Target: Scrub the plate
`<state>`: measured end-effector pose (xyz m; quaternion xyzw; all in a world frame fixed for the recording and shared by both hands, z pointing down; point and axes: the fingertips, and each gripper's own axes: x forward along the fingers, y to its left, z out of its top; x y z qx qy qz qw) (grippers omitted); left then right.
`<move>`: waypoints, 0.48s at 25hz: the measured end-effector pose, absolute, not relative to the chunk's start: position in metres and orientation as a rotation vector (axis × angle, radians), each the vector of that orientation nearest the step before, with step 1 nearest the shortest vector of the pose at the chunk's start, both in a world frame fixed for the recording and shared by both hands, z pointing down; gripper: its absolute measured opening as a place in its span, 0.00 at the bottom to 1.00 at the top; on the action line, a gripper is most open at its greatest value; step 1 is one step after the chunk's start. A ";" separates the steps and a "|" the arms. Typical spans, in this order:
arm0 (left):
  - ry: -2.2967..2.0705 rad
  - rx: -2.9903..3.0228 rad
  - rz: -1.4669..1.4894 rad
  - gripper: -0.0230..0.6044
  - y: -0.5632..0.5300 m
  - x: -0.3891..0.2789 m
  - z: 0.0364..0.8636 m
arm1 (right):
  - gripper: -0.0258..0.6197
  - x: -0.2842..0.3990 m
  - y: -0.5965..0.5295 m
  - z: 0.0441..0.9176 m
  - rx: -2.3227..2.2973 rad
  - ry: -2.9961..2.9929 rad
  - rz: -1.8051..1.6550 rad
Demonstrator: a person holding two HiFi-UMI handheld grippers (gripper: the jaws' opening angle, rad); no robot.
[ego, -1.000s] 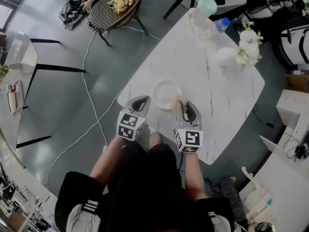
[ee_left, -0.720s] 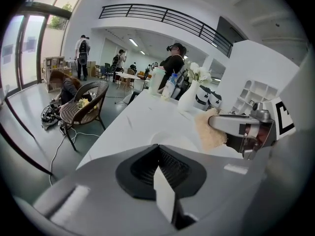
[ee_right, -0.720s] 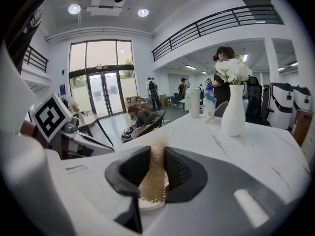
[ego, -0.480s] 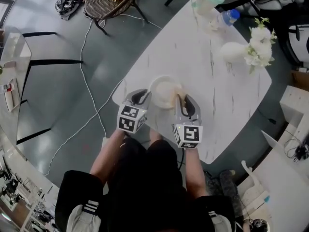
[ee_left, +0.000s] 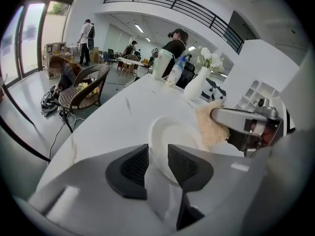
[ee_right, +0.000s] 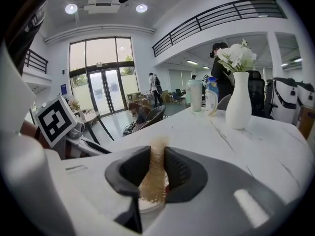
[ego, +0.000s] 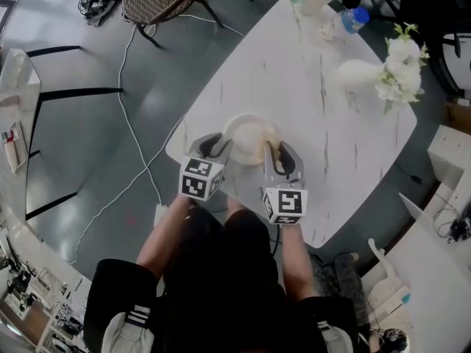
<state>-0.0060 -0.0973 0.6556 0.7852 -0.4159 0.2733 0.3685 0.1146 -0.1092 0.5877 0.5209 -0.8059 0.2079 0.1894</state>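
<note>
The left gripper (ee_left: 157, 155) is opening its jaws, with the near rim of the plate (ee_left: 172, 132) in the gap between them, on a white table (ee_left: 113, 117). At the plate's right edge the right gripper (ee_left: 221, 120) holds a tan sponge (ee_left: 209, 130) against it. A vase (ee_left: 196, 85), a bottle (ee_left: 173, 73) and a cup (ee_left: 161, 63) stand at the table's far end.

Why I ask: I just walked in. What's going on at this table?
A person at a white marble table works a gripper in each hand on a white plate. The right gripper has its fingers clamped on a tan sponge, held at the plate's right edge. The left gripper is at the plate's near rim. Its fingers are opening, with the rim between them but not pinched.
</note>
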 end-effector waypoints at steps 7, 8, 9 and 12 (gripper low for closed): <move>-1.087 2.027 0.716 0.17 -0.098 -0.008 0.658 | 0.18 0.115 -0.109 0.593 1.465 -2.260 0.599; -1.088 2.028 0.712 0.16 -0.098 -0.009 0.658 | 0.18 0.115 -0.110 0.593 1.464 -2.262 0.602; -1.089 2.029 0.707 0.16 -0.098 -0.009 0.658 | 0.18 0.113 -0.111 0.593 1.463 -2.265 0.604; -1.096 2.027 0.688 0.16 -0.099 -0.009 0.656 | 0.18 0.104 -0.117 0.589 1.454 -2.291 0.596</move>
